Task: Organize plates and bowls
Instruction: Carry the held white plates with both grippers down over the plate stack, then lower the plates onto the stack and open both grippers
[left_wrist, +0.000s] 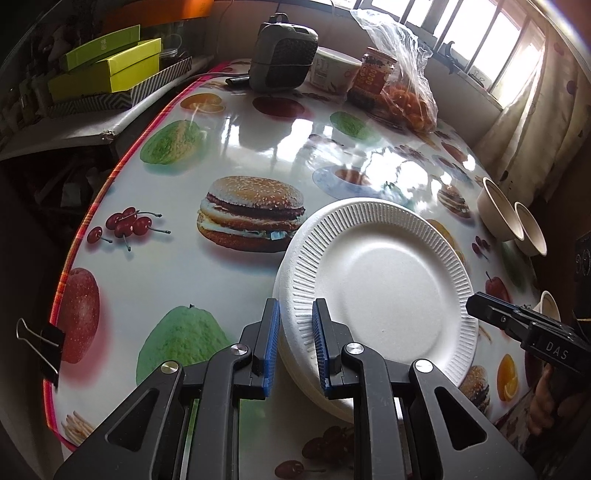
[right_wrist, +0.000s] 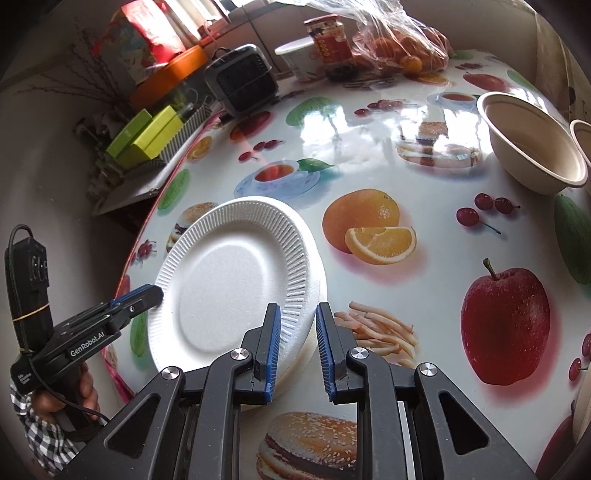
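Near the front edge of the table (left_wrist: 240, 147), 1 white foam plate (left_wrist: 388, 280) lies on top of a second plate (left_wrist: 314, 391), whose rim shows beneath it on the near side. The left gripper (left_wrist: 295, 317) straddles the left rim of the top plate: 1 blue pad stands outside the rim, the other over the ribbed border, with a narrow gap between the jaws. Whether the pads press on the rim cannot be told. The right gripper (right_wrist: 297, 321) stands at the opposite rim, jaws likewise narrowly parted; its left pad overlaps the ribbed border, its right pad stands over the tablecloth beside the plates. Contact cannot be confirmed there either. A hand (right_wrist: 66, 398) with a checked sleeve (right_wrist: 26, 424) holds the left tool.

2 tan bowls (left_wrist: 498, 214) stand side by side at the right edge, well apart from the plates; a third bowl rim (left_wrist: 550, 306) shows nearer the front at that edge. At the far edge stand a small grey heater (left_wrist: 284, 51), a white cup (left_wrist: 332, 70), a red-labelled jar (left_wrist: 373, 74) and a clear bag of oranges (left_wrist: 410, 99). Yellow-green boxes (left_wrist: 107, 66) lie on a shelf beyond the left edge. A black binder clip (left_wrist: 48, 347) grips the cloth at the left edge. Nothing lies between the plates and the bowls.
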